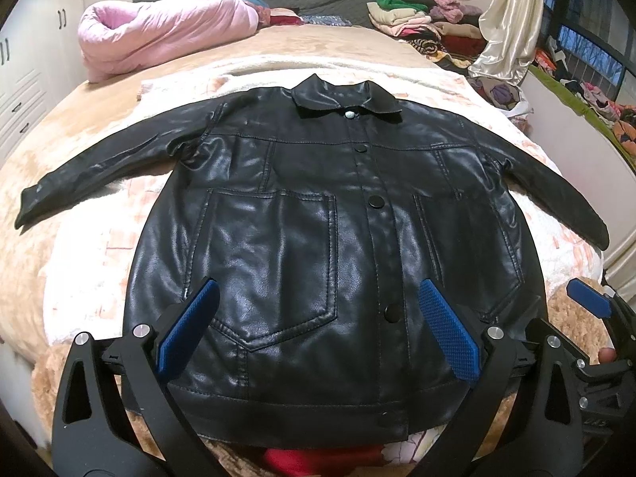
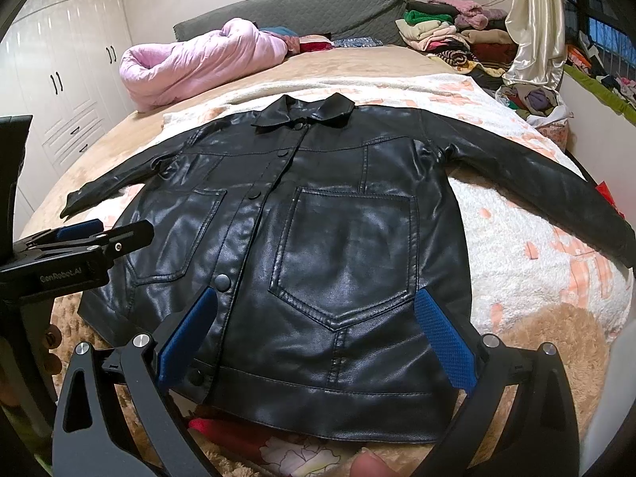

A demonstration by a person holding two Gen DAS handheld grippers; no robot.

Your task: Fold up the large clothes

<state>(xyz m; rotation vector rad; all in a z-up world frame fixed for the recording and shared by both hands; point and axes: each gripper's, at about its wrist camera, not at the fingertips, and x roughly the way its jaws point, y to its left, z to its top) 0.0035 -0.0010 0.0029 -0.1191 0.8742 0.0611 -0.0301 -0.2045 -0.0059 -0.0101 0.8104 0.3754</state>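
A black leather jacket (image 1: pixel 318 218) lies flat and face up on the bed, buttoned, collar at the far end, both sleeves spread out to the sides; it also shows in the right wrist view (image 2: pixel 338 238). My left gripper (image 1: pixel 318 322) is open and empty, hovering over the jacket's hem near its left pocket. My right gripper (image 2: pixel 318 330) is open and empty over the hem near the right pocket. The right gripper's blue pad (image 1: pixel 588 298) shows at the right edge of the left wrist view. The left gripper (image 2: pixel 79 238) shows at the left of the right wrist view.
The jacket rests on a white and peach blanket (image 1: pixel 99 278) over a tan bedspread. A rolled pink quilt (image 1: pixel 159 31) and stacks of folded clothes (image 1: pixel 417 16) lie at the head of the bed. A red cloth (image 1: pixel 318 457) lies under the hem. White wardrobes (image 2: pixel 59 79) stand at left.
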